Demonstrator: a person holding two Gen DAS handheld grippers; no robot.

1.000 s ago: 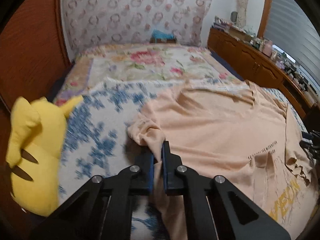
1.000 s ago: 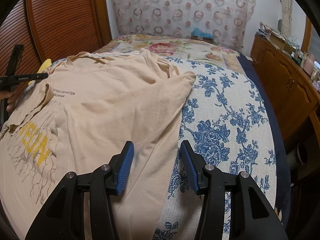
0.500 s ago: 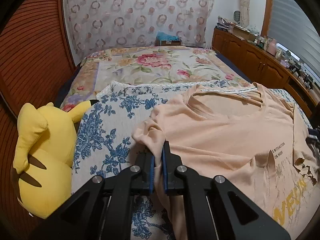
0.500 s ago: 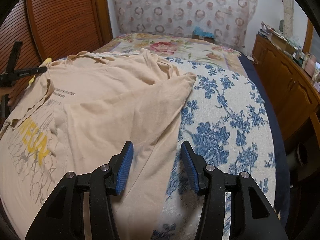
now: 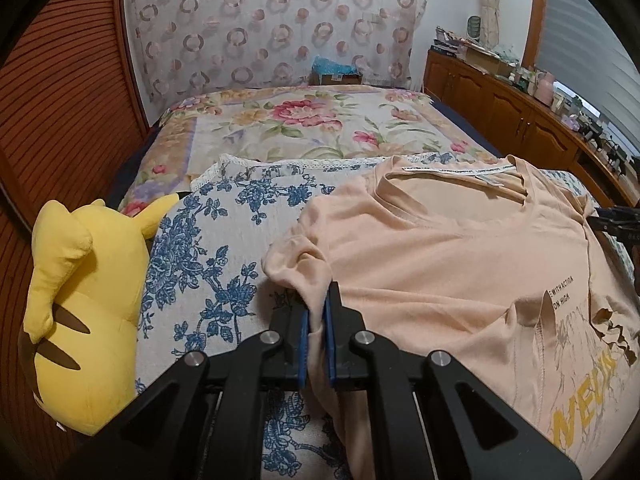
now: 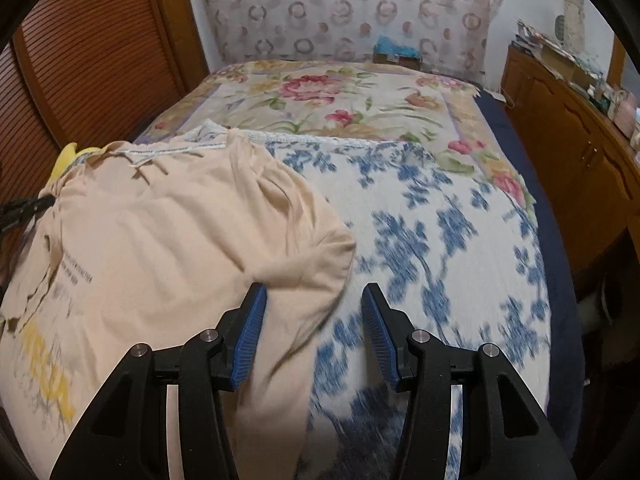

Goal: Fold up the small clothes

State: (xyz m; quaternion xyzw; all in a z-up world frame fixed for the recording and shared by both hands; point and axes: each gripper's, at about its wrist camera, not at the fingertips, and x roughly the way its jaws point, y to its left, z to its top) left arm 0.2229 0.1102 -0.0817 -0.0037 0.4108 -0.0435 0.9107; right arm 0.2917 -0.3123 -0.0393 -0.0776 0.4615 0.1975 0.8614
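The left hand-held gripper [image 5: 317,322] is clamped on the peach T-shirt's [image 5: 452,264] sleeve, anchoring it flat on the bed [image 5: 208,248]. The right hand-held gripper [image 6: 313,330] hangs empty with jaws apart over the opposite sleeve [image 6: 316,256] at twelve o'clock, probably to pinch it.

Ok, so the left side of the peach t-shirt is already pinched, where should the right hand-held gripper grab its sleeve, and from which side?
Probably take the right sleeve of the peach t-shirt at its rounded outer hem. That edge lies flat on the blue floral blanket and juts out sideways, just ahead of the open right hand-held gripper. Come from the blanket side, jaws straddling the hem, mirroring the left hand-held gripper clamped on the other sleeve.
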